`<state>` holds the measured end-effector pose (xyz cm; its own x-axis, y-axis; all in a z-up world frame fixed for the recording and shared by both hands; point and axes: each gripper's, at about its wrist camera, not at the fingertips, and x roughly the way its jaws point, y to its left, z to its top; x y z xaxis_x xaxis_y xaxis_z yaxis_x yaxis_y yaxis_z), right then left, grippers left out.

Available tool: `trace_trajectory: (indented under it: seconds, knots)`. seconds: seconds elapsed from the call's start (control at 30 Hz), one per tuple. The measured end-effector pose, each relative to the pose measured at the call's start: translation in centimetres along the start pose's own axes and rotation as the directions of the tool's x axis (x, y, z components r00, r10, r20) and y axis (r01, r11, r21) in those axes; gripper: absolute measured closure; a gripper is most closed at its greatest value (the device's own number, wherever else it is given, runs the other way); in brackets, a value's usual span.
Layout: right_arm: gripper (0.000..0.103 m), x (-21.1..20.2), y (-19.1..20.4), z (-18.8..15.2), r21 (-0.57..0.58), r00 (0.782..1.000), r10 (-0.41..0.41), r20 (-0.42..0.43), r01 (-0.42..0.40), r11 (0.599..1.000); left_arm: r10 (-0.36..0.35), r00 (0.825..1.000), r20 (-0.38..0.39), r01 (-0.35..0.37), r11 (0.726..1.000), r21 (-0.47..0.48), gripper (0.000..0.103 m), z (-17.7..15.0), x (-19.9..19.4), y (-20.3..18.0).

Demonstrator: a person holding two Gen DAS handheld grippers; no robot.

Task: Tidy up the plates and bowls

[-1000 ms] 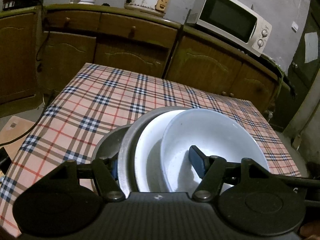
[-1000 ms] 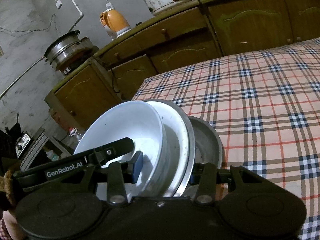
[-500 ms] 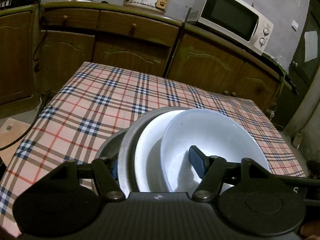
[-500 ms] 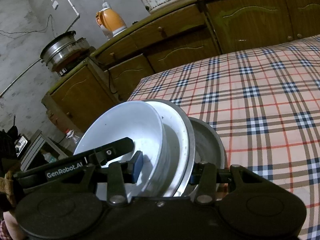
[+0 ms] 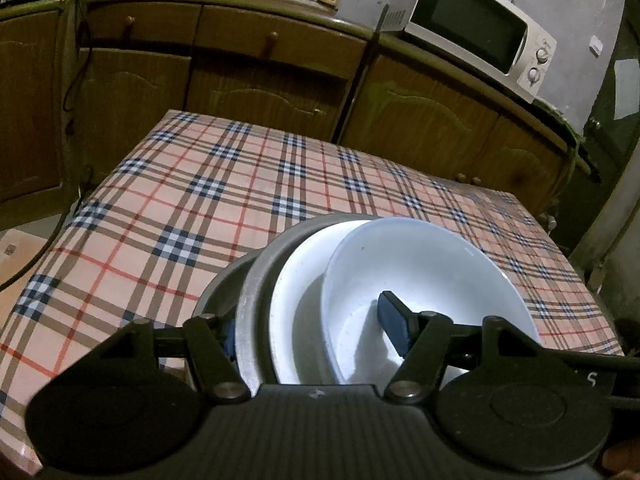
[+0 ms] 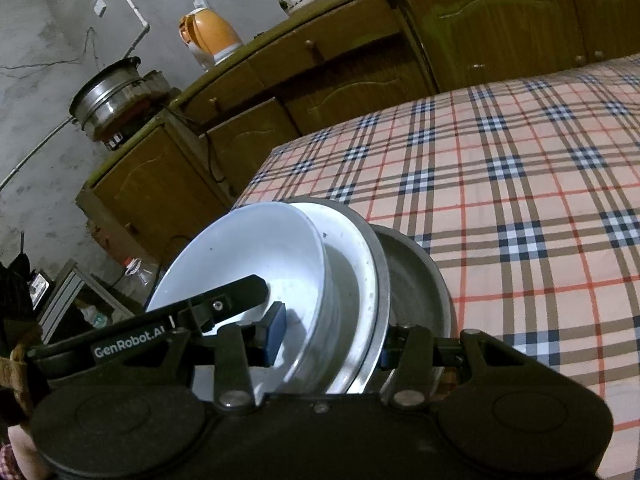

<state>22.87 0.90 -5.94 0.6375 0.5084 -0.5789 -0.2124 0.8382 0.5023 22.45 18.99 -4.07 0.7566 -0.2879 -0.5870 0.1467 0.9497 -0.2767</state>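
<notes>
Both claws were pinching the same nested stack – my left gripper (image 5: pixel 310 326) had one blue pad inside the white bowl (image 5: pixel 424 280) and the other behind the metal rim, and my right gripper (image 6: pixel 328 338) clamped the opposite edge the same way, one pad in the bowl, one against the outer metal plate (image 6: pixel 416 280). Between those sat a white plate (image 5: pixel 296 300) and a grey metal plate (image 5: pixel 250 312), all tilted on edge and held over the near side of the checked tablecloth (image 5: pixel 224 200). Whether the stack touched the cloth I could not tell. I judged this to be the carrying step: the dishes were gathered and being taken somewhere as one bundle. Next I would need to keep both grips even, level the stack, and lower it flat before letting go – an uneven release could let the bowl slide out. Against the view a second earlier, the cupboards (image 5: pixel 260 80) and microwave (image 5: pixel 476 28) sat lower in the left camera, so the stack had lifted or tipped back slightly, while the grip itself looked unchanged
</notes>
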Motion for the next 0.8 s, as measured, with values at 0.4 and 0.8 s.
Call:
trace_trajectory:
  seconds: [0.4,0.8]
  knots:
    - [0.05,1.6,-0.9,-0.3,0.021,1.0,0.008,-0.022,-0.007,1.0,0.013,1.0,-0.026,-0.013,1.0,-0.002,0.035,-0.2,1.5,0.6]
    - [0.05,2.6,-1.3,-0.3,0.031,0.999,0.016,-0.032,-0.015,0.999,0.024,0.999,-0.037,-0.024,1.0,-0.001,0.035,-0.2,2.2,1.0]
